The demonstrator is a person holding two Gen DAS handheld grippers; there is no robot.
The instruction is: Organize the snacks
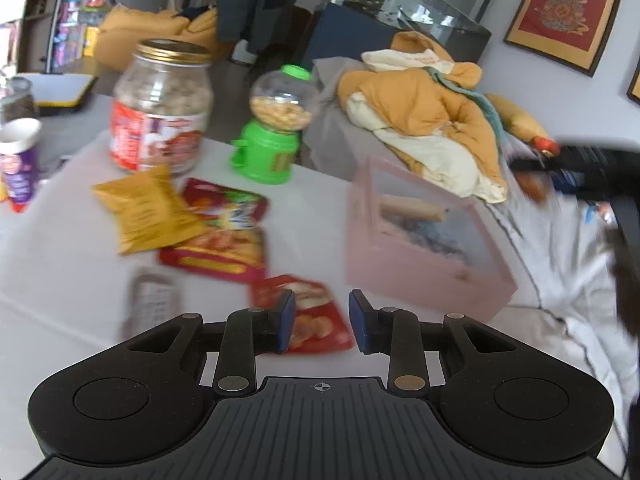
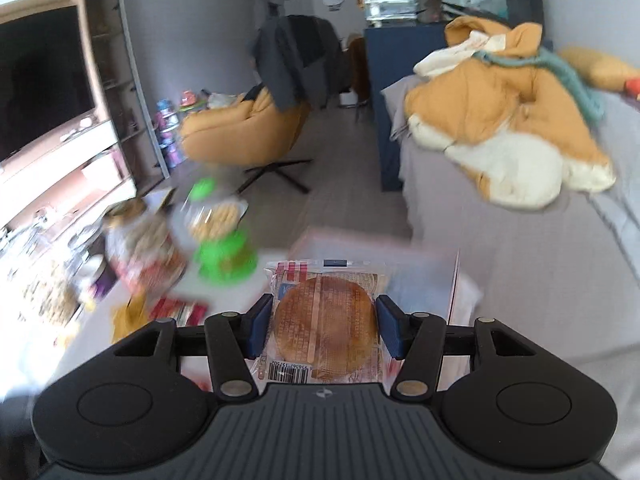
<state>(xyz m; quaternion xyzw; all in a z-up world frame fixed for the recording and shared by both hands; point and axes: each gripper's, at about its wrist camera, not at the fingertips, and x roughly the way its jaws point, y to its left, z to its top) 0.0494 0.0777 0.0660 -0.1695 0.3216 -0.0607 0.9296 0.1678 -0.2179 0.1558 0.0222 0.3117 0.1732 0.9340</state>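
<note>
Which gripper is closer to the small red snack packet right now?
Left. The left gripper hangs open right over the red packet. The right gripper is off by the pink box, holding a wrapped cake.

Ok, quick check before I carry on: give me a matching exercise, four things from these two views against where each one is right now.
Things:
1. wrapped round pastry
2. small red packet
3. yellow packet
4. green candy dispenser

Places:
A. lying on the table, partly over a red packet
B. standing upright beside the big labelled jar
C. gripped between the right gripper's pads
D. on the table just ahead of the open left gripper

Pairs: 1-C, 2-D, 3-A, 4-B
</note>
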